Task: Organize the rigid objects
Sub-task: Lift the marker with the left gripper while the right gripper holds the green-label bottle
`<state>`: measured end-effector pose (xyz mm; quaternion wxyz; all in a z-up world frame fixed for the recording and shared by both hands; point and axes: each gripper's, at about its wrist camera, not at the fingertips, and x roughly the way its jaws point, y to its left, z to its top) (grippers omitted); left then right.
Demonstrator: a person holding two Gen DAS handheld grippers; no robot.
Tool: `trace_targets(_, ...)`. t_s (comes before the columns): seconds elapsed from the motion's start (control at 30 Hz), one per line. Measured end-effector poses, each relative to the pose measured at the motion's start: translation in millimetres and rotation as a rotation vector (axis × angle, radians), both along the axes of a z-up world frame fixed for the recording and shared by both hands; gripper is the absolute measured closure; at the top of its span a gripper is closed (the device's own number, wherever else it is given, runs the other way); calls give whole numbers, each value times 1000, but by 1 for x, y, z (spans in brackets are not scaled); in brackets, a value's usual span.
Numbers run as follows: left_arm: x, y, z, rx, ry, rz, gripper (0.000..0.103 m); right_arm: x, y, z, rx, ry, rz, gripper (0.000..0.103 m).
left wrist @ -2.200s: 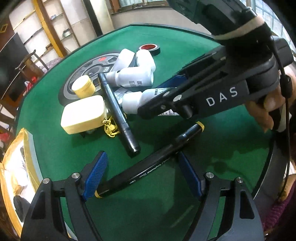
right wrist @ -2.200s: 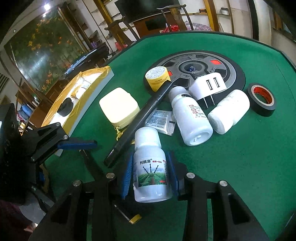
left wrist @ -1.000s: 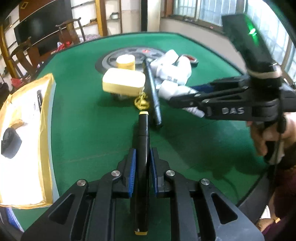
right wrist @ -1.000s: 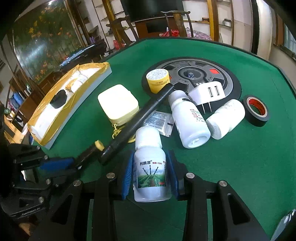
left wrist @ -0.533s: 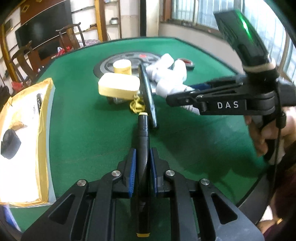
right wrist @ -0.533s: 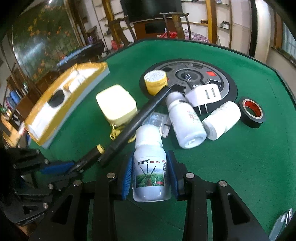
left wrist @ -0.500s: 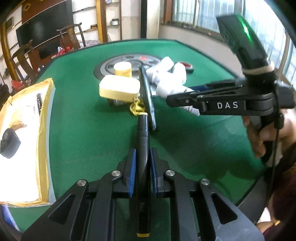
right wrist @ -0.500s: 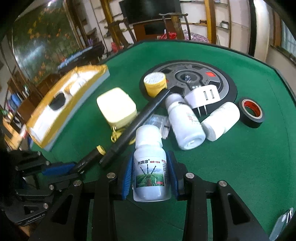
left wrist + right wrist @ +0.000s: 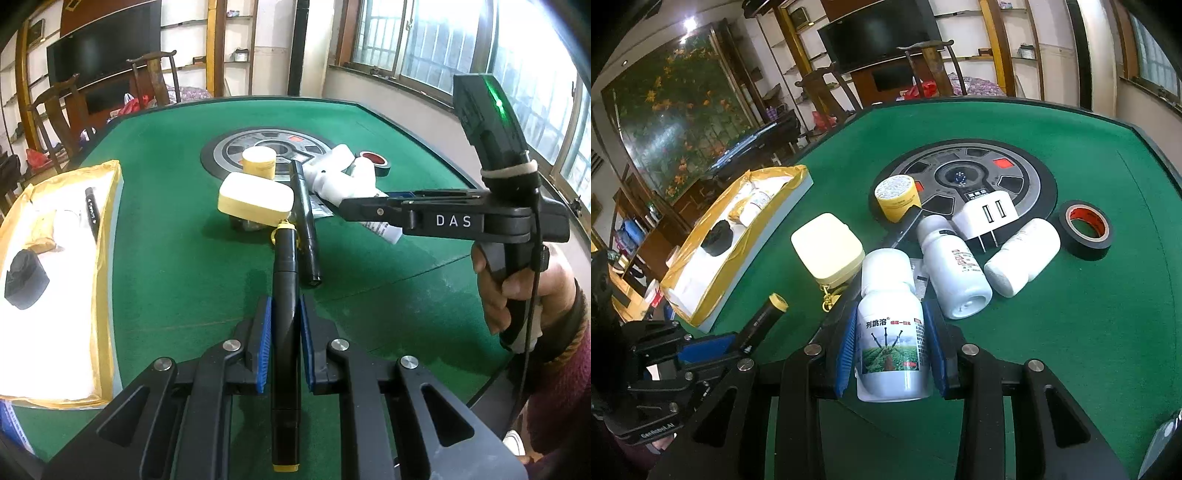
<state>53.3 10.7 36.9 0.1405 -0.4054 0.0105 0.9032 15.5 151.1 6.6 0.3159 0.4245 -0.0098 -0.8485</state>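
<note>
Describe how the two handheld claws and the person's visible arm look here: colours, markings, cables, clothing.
Both claws are black with blue pads: the left claw and the right claw. Seen from the left wrist view, the right one is marked "DAS", with a green light, a pale band round its handle and a thin black cable. The sleeve is maroon knit.

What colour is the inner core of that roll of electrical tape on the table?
Red, inside a black roll of electrical tape; the right wrist view shows it best.

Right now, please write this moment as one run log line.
left gripper: shut on black marker | right gripper: shut on labelled white bottle | yellow-edged tray: at left
</note>
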Motion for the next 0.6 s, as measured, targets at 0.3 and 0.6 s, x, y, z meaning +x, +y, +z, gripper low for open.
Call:
trace_targets(0.3, 1, -15, 9, 26, 17, 27, 90, -1, 0, 0, 0, -3, -1, 72)
trace_targets(0.6, 6, -29, 20, 54, 42, 47, 91, -2, 0, -1, -11, -13, 3, 72)
